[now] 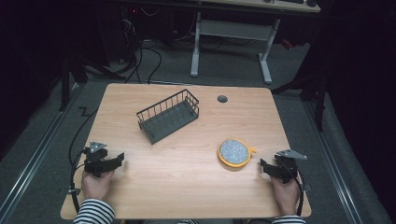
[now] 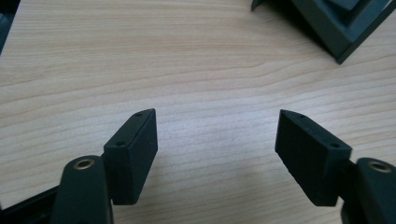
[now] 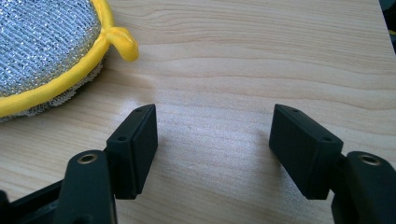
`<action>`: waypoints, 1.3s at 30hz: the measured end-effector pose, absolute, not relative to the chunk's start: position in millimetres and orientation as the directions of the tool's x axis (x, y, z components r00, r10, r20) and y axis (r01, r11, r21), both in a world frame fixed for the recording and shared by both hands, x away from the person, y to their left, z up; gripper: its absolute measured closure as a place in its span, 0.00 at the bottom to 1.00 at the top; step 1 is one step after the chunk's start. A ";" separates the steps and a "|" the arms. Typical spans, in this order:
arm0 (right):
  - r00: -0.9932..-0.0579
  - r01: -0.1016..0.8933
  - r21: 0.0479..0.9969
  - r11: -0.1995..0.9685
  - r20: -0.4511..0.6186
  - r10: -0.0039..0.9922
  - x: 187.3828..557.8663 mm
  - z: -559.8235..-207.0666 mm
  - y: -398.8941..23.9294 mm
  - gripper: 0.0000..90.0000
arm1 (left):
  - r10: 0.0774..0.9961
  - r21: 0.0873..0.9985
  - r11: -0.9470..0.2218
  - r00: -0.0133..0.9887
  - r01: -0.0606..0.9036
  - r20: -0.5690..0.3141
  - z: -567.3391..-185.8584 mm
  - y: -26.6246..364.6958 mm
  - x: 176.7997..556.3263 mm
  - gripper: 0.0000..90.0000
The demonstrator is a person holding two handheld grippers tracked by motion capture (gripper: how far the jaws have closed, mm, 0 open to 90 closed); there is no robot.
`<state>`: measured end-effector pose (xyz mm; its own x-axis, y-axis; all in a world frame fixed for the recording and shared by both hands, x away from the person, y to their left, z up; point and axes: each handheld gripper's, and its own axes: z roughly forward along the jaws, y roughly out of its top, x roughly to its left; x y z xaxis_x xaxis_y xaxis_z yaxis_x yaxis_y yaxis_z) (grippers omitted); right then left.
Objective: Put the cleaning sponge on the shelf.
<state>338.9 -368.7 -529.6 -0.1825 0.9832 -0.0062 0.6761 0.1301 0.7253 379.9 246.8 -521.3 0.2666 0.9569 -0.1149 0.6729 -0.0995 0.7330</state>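
A round scrubbing pad with a silver mesh face and a yellow rim lies on the wooden table, right of centre. In the right gripper view the pad sits at the upper left, its yellow loop pointing right. A dark wire basket stands empty near the table's middle back; its corner shows at the upper right of the left gripper view. My left gripper rests open at the front left with nothing between its fingers. My right gripper is open just right of the pad, not touching it.
A small round cable hole is in the table near the back edge. A white desk frame and cables stand on the floor beyond. Cables trail from both grippers off the table's sides.
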 end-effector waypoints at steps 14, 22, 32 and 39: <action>-0.188 0.674 0.726 0.138 -0.012 0.982 339.0 -529.8 -368.6 0.36 | 0.920 0.736 -0.114 0.350 0.667 -0.175 -493.9 236.2 398.0 0.33; -0.188 0.674 0.726 0.138 -0.012 0.982 338.9 -529.7 -368.6 0.36 | 0.904 0.758 -0.138 0.394 0.638 -0.167 -472.7 229.5 409.2 0.36; -0.189 0.673 0.727 0.136 -0.008 0.982 338.9 -529.6 -369.4 0.36 | 0.894 0.765 -0.146 0.415 0.627 -0.169 -440.8 223.0 432.8 0.39; -0.187 0.674 0.727 0.128 0.000 0.982 338.8 -529.6 -369.7 0.36 | 0.894 0.759 -0.150 0.415 0.633 -0.169 -426.9 214.9 453.5 0.39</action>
